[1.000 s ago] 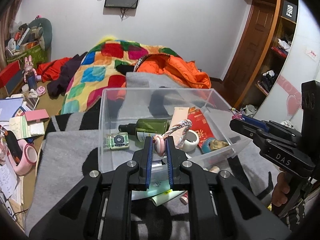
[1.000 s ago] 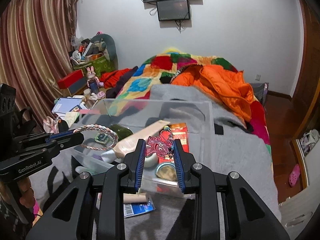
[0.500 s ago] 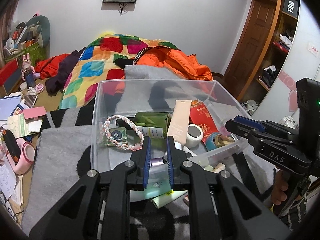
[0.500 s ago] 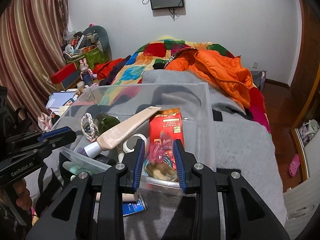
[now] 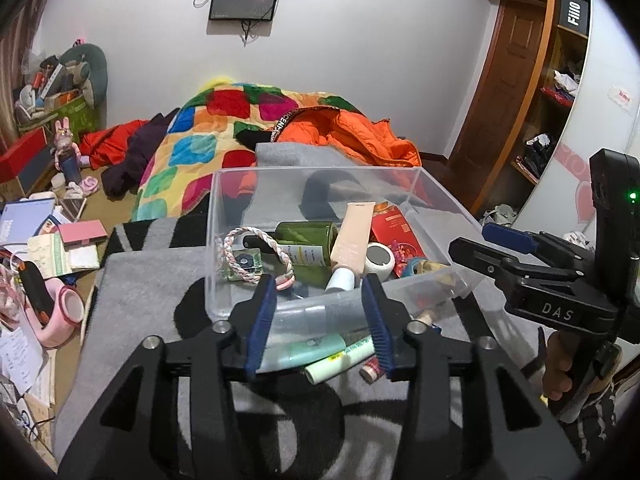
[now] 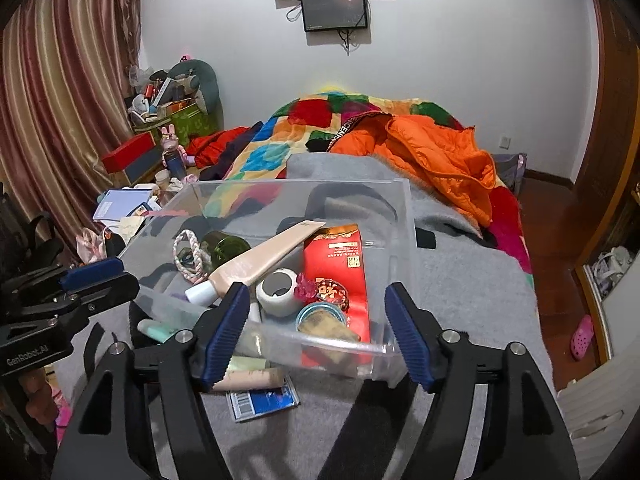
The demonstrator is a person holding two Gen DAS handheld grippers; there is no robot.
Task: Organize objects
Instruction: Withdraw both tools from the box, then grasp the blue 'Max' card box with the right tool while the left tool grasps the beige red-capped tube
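A clear plastic bin point(image 5: 212, 240) point(image 6: 408, 216) stands on the grey blanket just ahead of both grippers. Inside it lie a pink-and-white braided ring point(image 5: 240, 268) point(image 6: 188, 256), a green bottle point(image 5: 308, 236), a beige tube point(image 5: 354, 236) point(image 6: 260, 260), a white tape roll point(image 5: 380, 258) point(image 6: 276, 292), a red packet point(image 6: 340, 260) and a pink charm point(image 6: 306, 286). My left gripper point(image 5: 319, 286) hovers at the bin's near wall, jaws opening, nothing between them. My right gripper point(image 6: 317, 292) is at the near right corner, jaws opening and empty.
Several tubes point(image 5: 304, 350) and a blue card point(image 6: 262, 400) lie on the blanket in front of the bin. A patchwork quilt point(image 5: 224, 120) and orange jacket point(image 6: 436, 156) are heaped behind it. Cluttered boxes and papers point(image 5: 60, 240) fill the floor on the left.
A second ago the left gripper held the braided ring and the right held the pink charm. Both things now lie in the bin, and both pairs of jaws have spread apart.
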